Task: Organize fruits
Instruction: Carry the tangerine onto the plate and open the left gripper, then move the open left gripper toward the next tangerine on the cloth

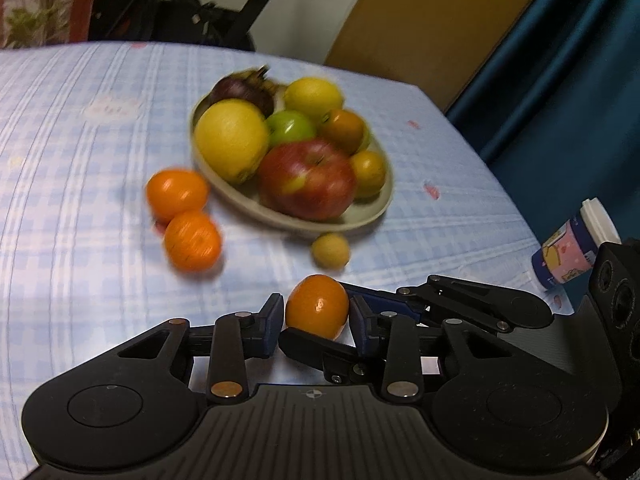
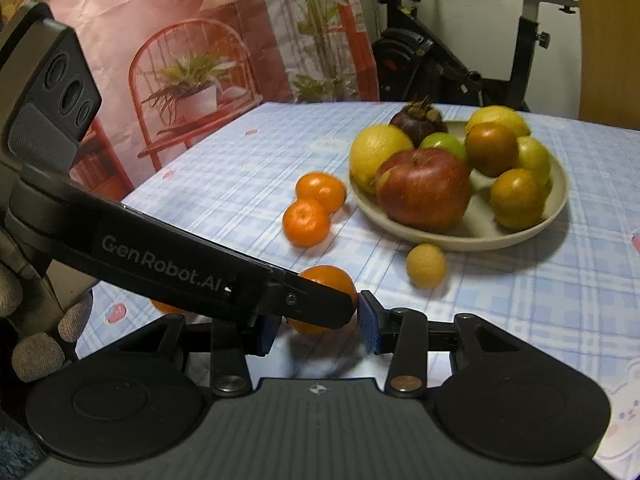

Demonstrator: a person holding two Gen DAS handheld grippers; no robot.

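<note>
The left hand-held gripper (image 1: 316,322) had clamped a small tangerine (image 1: 317,306) low over the table (image 1: 80,152), near the plate (image 1: 372,208); smooth-skinned, light and soft, it probably suited gentle pressure across its middle. The right hand-held gripper (image 2: 318,326) stood partly open, empty.

Looking like a home living room: table (image 2: 520,300) wearing a checked blue cloth, exercise bike (image 2: 440,60) standing past its far edge, teal curtain (image 1: 560,100) hanging by its right edge.
</note>
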